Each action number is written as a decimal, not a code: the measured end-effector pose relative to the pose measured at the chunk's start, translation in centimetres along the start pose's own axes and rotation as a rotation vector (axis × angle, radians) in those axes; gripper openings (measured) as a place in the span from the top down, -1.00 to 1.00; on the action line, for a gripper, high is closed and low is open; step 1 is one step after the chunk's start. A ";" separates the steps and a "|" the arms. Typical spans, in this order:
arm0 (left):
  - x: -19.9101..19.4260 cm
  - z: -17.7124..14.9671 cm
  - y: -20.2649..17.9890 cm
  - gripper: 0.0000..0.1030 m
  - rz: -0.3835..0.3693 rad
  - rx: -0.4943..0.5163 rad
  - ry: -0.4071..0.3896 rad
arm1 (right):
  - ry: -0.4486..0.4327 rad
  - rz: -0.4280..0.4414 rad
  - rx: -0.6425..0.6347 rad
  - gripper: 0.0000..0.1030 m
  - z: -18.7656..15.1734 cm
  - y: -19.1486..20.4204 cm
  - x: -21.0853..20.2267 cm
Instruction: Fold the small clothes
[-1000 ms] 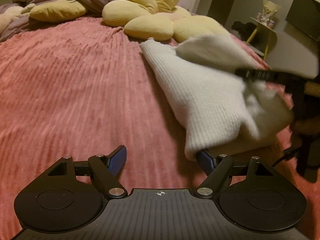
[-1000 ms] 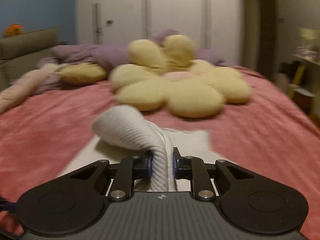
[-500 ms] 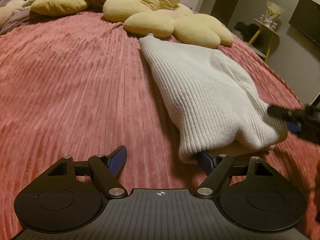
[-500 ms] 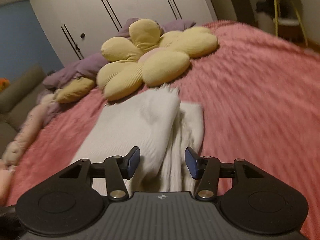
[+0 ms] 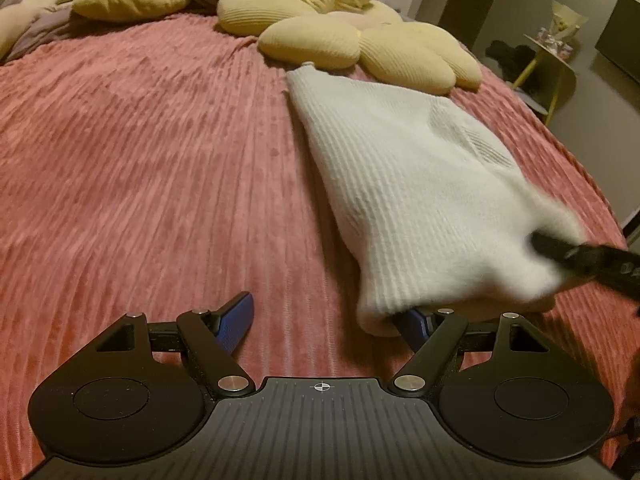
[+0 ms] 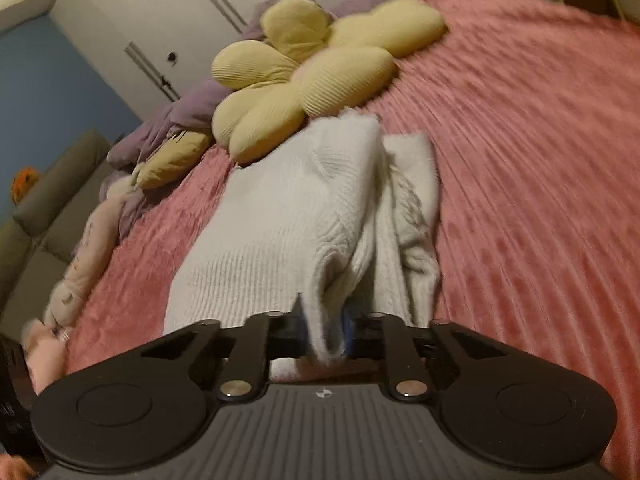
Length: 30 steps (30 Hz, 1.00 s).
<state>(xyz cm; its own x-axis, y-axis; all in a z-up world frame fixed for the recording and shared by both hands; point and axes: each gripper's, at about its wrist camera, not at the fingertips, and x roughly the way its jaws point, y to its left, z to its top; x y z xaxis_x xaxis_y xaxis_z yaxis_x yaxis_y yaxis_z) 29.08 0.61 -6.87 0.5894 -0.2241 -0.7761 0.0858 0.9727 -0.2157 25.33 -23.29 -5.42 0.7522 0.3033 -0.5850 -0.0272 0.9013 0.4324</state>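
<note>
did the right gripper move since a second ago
Yes. In the left wrist view the right gripper has dropped from level with the flower cushion to the white knit's near corner, its jaws just closing on it.

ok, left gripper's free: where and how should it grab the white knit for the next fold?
Probably the white knit's near-left corner, where the hem bulges over the left gripper's right finger. Come in low from the near edge, jaws wide. That corner sits lifted off the pink bedspread; the right gripper has just been closing and is shut on the other near corner.
</note>
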 end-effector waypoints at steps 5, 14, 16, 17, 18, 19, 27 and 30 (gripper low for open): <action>0.1 0.1 0.4 -0.61 -0.012 0.001 0.018 | -0.143 -0.129 -0.141 0.78 -0.2 1.2 -2.0; -4.5 1.1 2.5 -0.62 0.005 0.086 -0.071 | -0.115 -0.262 -0.326 -0.06 -0.6 0.6 -2.3; -5.1 2.5 2.5 -0.66 0.018 0.039 -0.140 | -0.185 -0.283 -0.323 -0.01 0.5 1.0 -3.1; -4.9 3.3 2.2 -0.67 0.014 0.001 -0.165 | -0.207 -0.277 -0.324 0.15 1.1 1.6 -2.9; -4.6 4.1 1.8 -0.71 0.010 -0.035 -0.189 | -0.209 -0.259 -0.329 0.27 1.7 2.4 -2.2; -4.2 4.8 1.3 -0.78 0.005 -0.075 -0.217 | -0.208 -0.234 -0.333 0.43 2.1 3.4 -1.1; 2.7 7.6 -0.3 -0.81 0.023 -0.233 -0.200 | -0.135 -0.263 -0.462 0.56 2.7 7.0 8.9; 4.4 7.0 -0.5 -0.82 -0.016 -0.272 -0.187 | -0.184 -0.311 -0.487 0.62 1.5 4.3 9.4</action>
<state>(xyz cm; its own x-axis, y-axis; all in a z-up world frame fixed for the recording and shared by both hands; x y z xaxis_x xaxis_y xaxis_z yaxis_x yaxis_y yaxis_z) 37.25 -0.45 -6.03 0.7290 -0.1996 -0.6548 -0.1070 0.9116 -0.3969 33.30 -17.03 -8.01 0.8735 -0.0164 -0.4866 -0.0536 0.9901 -0.1295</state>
